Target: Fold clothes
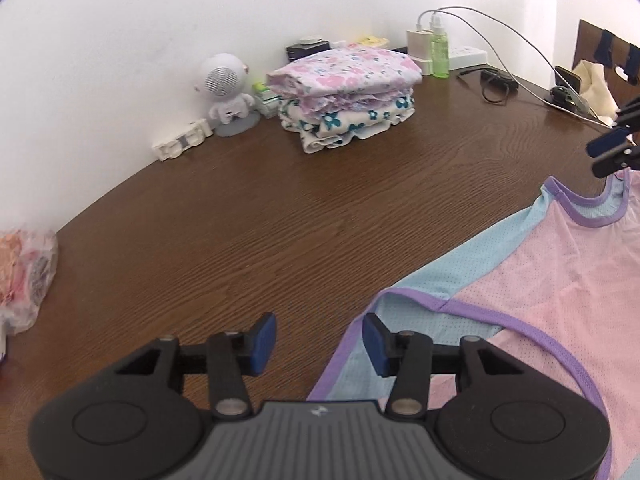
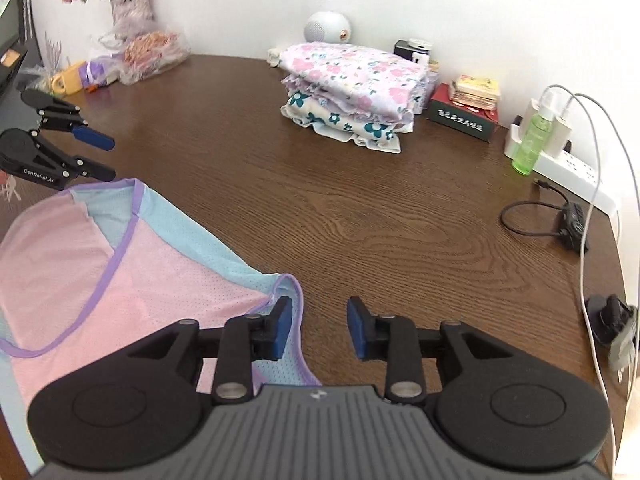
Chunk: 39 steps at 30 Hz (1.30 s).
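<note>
A pink and light-blue mesh top with purple trim lies flat on the brown wooden table. My left gripper stands open just off the garment's left shoulder strap, nothing between its blue pads. My right gripper is open too, above the other strap's edge, holding nothing. Each gripper shows in the other's view: the right one near the neckline, the left one beside the far strap.
A stack of folded floral clothes sits at the back. Along the wall stand a white robot speaker, a green spray bottle, a power strip with cables, a red box and a plastic bag.
</note>
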{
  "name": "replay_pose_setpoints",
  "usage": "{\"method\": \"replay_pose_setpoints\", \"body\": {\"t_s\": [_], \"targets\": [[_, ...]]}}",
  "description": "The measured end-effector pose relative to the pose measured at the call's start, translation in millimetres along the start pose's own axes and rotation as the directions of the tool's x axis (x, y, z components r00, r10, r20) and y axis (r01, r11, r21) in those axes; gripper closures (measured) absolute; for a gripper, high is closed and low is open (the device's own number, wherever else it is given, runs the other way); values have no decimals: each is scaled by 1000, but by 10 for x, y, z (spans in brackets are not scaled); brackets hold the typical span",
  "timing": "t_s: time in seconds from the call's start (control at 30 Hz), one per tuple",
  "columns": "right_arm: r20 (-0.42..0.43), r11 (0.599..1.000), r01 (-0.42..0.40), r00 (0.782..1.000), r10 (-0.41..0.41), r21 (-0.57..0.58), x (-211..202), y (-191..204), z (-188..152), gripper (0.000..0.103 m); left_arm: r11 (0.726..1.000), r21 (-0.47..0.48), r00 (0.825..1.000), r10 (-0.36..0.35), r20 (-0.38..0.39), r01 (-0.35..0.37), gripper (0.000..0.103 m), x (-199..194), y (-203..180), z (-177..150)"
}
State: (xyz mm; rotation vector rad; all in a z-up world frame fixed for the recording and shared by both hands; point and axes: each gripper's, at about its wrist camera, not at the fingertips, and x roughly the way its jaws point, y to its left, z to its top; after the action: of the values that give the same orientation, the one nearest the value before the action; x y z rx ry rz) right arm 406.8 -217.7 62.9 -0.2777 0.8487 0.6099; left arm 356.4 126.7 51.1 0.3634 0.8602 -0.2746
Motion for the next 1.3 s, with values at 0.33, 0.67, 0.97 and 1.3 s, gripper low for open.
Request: {"method": "replay_pose_setpoints", "body": {"t_s": [0.33, 0.67, 0.97, 1.3], "targets": [[-66, 997, -6, 998, 11, 72, -319, 119, -558, 67, 997, -74, 995, 7, -101, -15, 67, 20, 198, -437], [-81, 990, -4, 997, 16, 143, -442, 195, -958, 63, 988, -68, 985, 132, -111, -140, 101, 105, 175, -477], [-51, 980, -8, 999, 18, 196, -499, 145, -1087, 63, 970, -233, 997, 61, -52, -72, 70, -433, 324, -773], [-34, 979, -37, 998, 44, 201, -466, 220, -1108, 60, 935, -352, 996, 12, -88, -43, 98, -639, 470, -1283]]}}
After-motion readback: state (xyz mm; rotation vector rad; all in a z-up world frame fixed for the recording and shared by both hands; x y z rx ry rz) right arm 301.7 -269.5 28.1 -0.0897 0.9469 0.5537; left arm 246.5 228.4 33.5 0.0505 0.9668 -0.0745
